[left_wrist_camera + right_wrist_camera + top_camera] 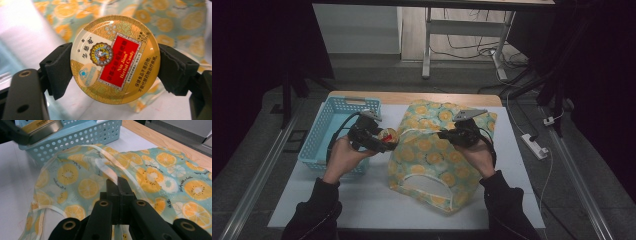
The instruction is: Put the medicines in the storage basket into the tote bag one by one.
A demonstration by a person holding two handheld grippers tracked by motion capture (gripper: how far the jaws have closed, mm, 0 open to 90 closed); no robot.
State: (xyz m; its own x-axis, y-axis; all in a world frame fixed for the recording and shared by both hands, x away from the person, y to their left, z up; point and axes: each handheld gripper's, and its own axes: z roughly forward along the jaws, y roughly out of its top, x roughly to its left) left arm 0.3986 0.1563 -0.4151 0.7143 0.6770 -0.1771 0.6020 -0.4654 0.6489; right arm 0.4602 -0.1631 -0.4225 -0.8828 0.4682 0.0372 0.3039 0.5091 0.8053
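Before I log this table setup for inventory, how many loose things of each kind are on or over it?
Herbal candy tin: 1
Lemon-print fabric bag: 1
Light blue perforated basket: 1
Total: 3

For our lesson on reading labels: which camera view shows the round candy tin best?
The left gripper view: the candy tin faces the camera, label readable, clamped between the left tongs. The high view shows it small at the left tongs, beside the bag. The right gripper view catches its edge at top left.
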